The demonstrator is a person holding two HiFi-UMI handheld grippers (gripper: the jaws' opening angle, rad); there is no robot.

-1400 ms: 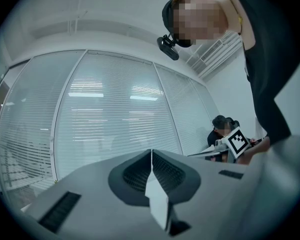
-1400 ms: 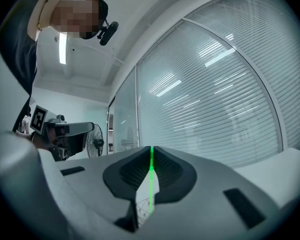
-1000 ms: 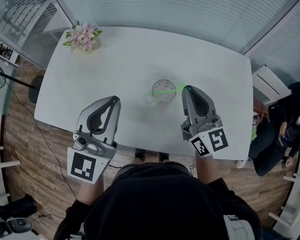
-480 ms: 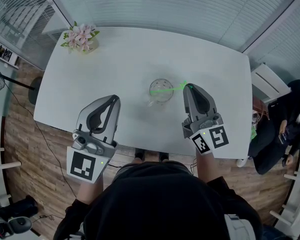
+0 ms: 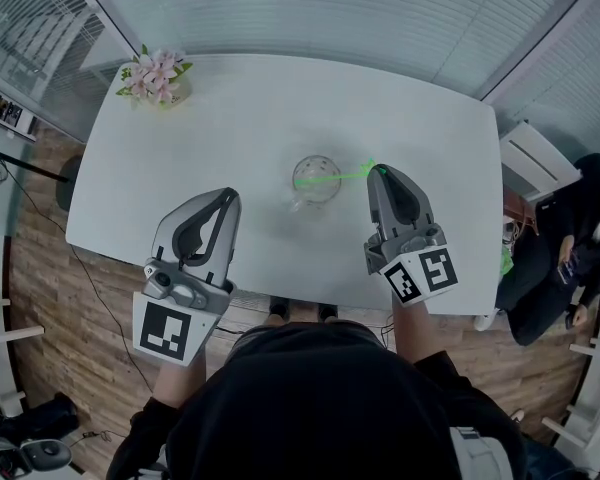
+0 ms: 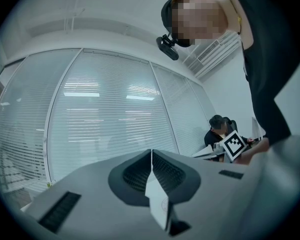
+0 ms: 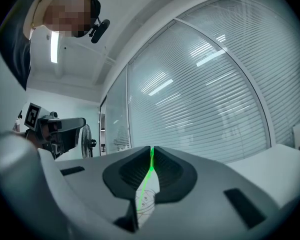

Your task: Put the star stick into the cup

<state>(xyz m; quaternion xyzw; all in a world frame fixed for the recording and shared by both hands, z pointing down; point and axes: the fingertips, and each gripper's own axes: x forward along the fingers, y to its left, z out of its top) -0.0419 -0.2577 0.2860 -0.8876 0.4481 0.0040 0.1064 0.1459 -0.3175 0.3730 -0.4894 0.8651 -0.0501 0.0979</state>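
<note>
A clear glass cup (image 5: 315,179) stands on the white table (image 5: 230,118), a little right of the middle. The thin green star stick (image 5: 345,177) slants from my right gripper's tips down into the cup's mouth. My right gripper (image 5: 377,171) is just right of the cup. Its jaws pinch the stick's upper end and are starting to open. In the right gripper view the stick (image 7: 149,171) runs down the narrow gap between the jaws, with the cup (image 7: 146,201) below. My left gripper (image 5: 230,196) is shut and empty, left of the cup near the front edge.
A small pot of pink flowers (image 5: 154,76) sits at the table's far left corner. A seated person (image 5: 570,258) in dark clothes is past the table's right end. Slatted blinds run behind the table, and wood floor lies to the left.
The head view has drifted slightly, so the cup and flowers sit a little further left. My right gripper still has the stick across the cup's mouth. The left gripper has not moved.
</note>
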